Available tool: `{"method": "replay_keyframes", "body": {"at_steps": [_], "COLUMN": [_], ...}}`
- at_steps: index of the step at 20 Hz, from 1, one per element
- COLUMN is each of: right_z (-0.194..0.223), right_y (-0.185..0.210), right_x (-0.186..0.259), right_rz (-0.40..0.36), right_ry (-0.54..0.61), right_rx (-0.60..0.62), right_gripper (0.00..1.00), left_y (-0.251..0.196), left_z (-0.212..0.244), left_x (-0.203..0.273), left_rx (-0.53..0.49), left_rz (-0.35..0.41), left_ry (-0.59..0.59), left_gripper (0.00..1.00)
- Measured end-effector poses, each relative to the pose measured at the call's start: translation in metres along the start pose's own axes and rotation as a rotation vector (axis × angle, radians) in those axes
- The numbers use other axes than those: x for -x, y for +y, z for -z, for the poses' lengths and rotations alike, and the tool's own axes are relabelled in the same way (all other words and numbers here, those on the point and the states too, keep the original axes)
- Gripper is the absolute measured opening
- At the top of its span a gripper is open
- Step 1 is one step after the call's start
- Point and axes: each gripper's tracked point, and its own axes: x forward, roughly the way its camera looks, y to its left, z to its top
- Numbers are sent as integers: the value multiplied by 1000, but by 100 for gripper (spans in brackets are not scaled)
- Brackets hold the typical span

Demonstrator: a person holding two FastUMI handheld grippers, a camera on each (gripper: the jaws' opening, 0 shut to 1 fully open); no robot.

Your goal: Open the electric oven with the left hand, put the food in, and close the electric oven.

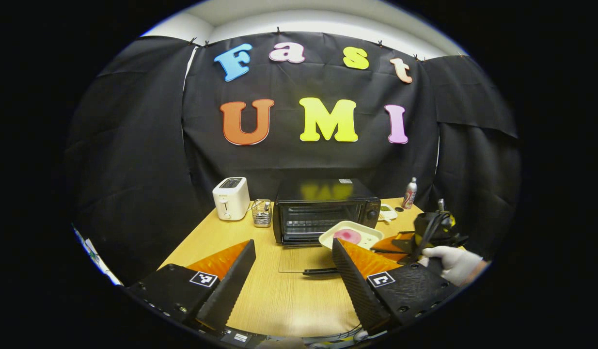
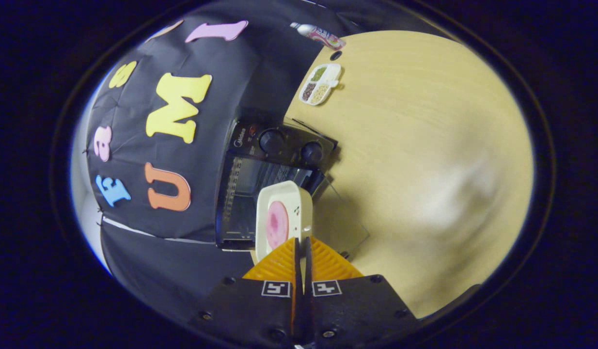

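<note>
Your right tongs (image 2: 301, 247) pinch the tray's (image 2: 283, 215) rim; your left tongs (image 1: 293, 261) gape wide, holding nothing.
The tray with pink food (image 2: 276, 224) hangs before the open oven (image 1: 323, 209), its glass door (image 1: 304, 259) flat on the worktop (image 1: 279, 295). Behind stand a toaster (image 1: 231, 198) and can (image 1: 409, 193); the oven's brand print is too blurred to read surely.

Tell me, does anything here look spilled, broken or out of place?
Nothing stands out. The oven door lies open flat on the table, as the job needs. The right gripper holds the food tray by its edge in front of the opening; nothing has spilled.
</note>
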Motion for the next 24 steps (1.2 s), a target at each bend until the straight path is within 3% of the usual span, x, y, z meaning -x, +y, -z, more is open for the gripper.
{"method": "replay_keyframes", "body": {"at_steps": [5,8,12,17,18,19,20,21,22,23,24], "right_z": [17,10,-7,-22,-22,-22,-19,-18,-14,-15,-13], "right_y": [25,41,58,79,82,86,88,88,88,81,74], "right_x": [-65,-98,-136,-158,-154,-158,-150,-150,-149,-146,-142], "right_rz": [-16,-48,-50,-91,-91,-95,-101,-72,-82,-61,-46], "right_ry": [-89,-148,-209,-272,-291,-302,-309,-304,-309,-297,-289], "right_rx": [-83,-125,-131,-45,10,83,143,191,221,243,269], "right_gripper": [3,0,4,2,10,5,27,37,77,75,87], "left_y": [11,20,34,47,47,48,48,47,46,45,44], "left_z": [4,3,8,12,12,13,12,12,11,11,12], "left_x": [-8,-14,-24,-32,-33,-34,-34,-36,-39,-41,-43], "left_rx": [-21,-40,-44,-29,-26,-22,-20,-21,-23,-21,-21], "left_rz": [9,7,-3,-22,-26,-26,-27,-24,-26,-23,-23], "left_ry": [11,9,16,31,34,34,34,33,31,25,21], "left_gripper": [96,96,96,96,96,96,96,96,96,96,96]}}
